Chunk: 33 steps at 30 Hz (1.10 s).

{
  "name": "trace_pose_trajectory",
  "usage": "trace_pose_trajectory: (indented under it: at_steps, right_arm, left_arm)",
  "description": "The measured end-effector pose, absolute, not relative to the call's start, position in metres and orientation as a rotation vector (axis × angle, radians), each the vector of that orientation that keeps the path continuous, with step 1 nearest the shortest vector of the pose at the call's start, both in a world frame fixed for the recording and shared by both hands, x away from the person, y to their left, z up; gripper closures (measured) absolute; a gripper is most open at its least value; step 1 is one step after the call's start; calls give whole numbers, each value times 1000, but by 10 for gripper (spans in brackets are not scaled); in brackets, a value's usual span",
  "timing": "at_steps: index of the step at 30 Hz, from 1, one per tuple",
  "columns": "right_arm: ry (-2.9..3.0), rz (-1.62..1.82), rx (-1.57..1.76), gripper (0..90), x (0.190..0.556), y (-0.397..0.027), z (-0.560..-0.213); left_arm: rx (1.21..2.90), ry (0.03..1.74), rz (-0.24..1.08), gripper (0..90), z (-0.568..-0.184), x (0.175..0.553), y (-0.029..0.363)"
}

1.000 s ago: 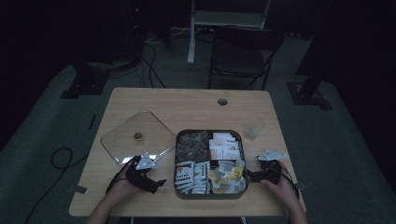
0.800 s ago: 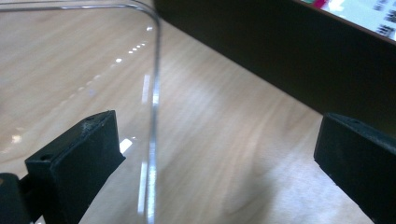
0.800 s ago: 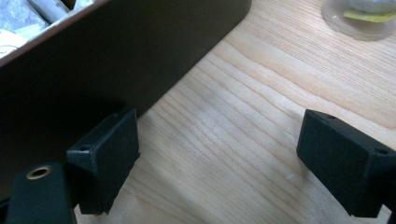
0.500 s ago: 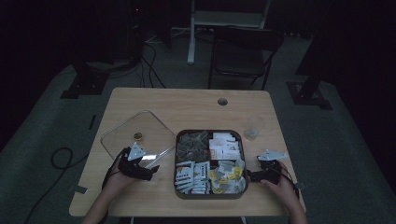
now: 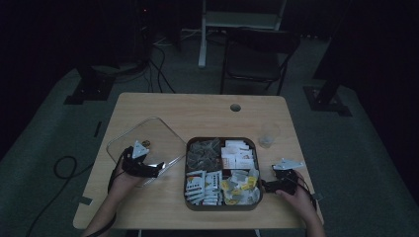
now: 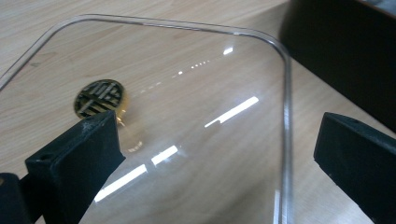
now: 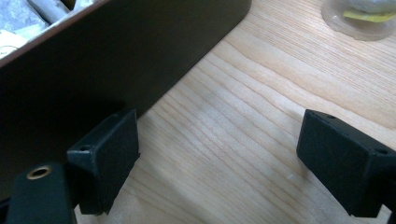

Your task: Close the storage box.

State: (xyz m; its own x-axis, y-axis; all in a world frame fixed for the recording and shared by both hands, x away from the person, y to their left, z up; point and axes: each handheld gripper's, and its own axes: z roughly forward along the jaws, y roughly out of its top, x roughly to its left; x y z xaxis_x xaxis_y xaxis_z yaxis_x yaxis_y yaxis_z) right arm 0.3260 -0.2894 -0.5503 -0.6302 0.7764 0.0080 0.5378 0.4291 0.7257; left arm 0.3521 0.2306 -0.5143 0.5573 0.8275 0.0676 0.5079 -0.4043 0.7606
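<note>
Pale wooden table, carrying everything, under dim light. Dark square compartmented tray near the front edge, stocked with sachets and tea packets; its dark outer wall just beside the right jaws in the right gripper view. Clear square plastic lid with rounded corners, lying flat on the table left of the tray, close beside it; transparent rim and small round brass-coloured knob plain in the left gripper view. Small clear cup behind the tray's right corner, apart from it. Left hand-held gripper poised over the lid's near right edge, jaws spread wide, nothing between them. Right hand-held gripper resting beside the tray's right wall, jaws likewise released and empty. Probable step: taking up the lid for the tray. Likely faults: slick thin plastic slipping from a shallow edge pinch; lid skating across the table instead of lifting; tilted lid catching on the tray rim and disturbing packets; tray shifting if not steadied.
</note>
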Motion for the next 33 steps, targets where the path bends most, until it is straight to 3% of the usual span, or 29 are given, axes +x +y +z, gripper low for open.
trace_pose_trajectory:
  at_steps: [17,27,33]
  right_arm:
    - [2359,1020,1129,123,326,-289,-550]
    - [2359,1020,1129,123,326,-289,-550]
    - [2359,1020,1129,124,326,-289,-550]
  left_arm:
    - [2039,1210,569,16,-523,393,251]
    - [2042,1246,543,160,-529,407,257]
    - [2038,1259,540,321,-531,412,257]
